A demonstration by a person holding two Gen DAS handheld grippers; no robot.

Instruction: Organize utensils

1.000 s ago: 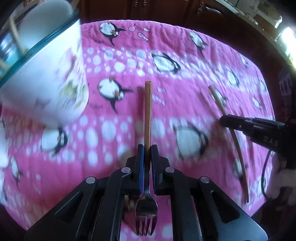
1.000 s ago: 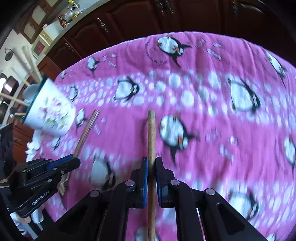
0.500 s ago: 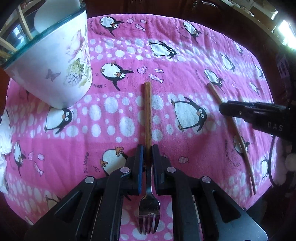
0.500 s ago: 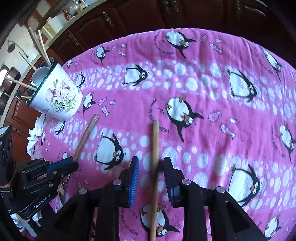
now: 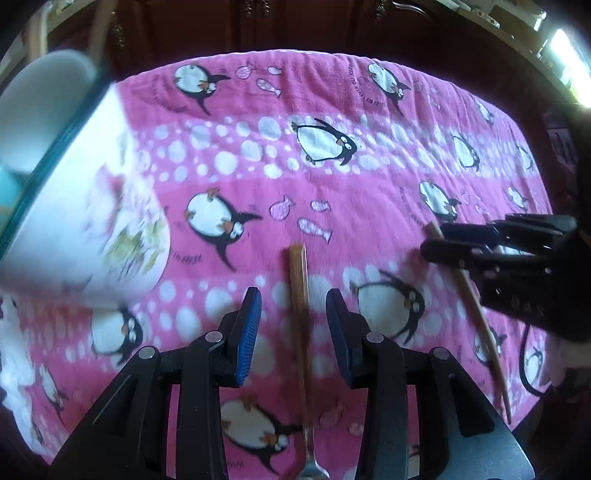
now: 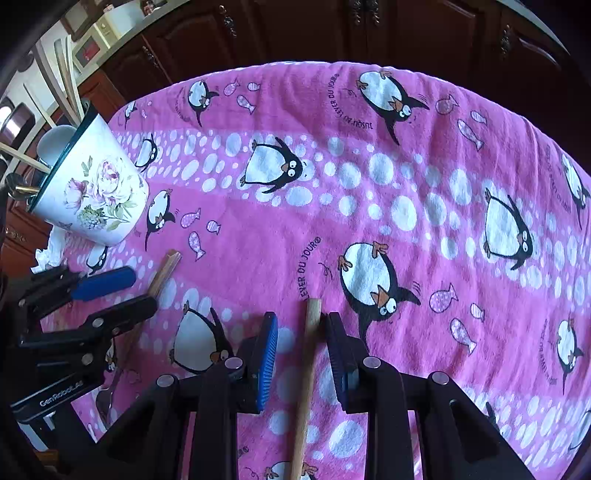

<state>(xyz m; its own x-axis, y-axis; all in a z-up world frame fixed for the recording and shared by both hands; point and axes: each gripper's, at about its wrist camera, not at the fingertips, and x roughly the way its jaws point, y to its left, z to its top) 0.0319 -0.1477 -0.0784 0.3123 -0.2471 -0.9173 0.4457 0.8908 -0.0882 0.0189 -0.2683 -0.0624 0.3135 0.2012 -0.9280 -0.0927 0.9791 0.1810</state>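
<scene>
A wooden-handled fork (image 5: 300, 317) lies on the pink penguin cloth (image 5: 332, 110) between the open fingers of my left gripper (image 5: 293, 321), released. A long wooden stick (image 6: 308, 369) lies on the cloth between the open fingers of my right gripper (image 6: 301, 350), close to the right pad. The floral white mug (image 6: 90, 192) stands at the left holding several utensils; it is blurred in the left wrist view (image 5: 81, 210). The fork (image 6: 162, 273) and my left gripper (image 6: 107, 299) show in the right wrist view; the stick (image 5: 476, 314) and my right gripper (image 5: 436, 243) show in the left wrist view.
The cloth (image 6: 406, 184) covers the table, with dark wooden cabinets (image 6: 295, 29) behind its far edge. White crumpled paper (image 6: 48, 254) lies by the mug at the table's left edge.
My left gripper has opened and let go of the fork, which now rests on the cloth. My right gripper, opened half a second ago, stays open around the stick.
</scene>
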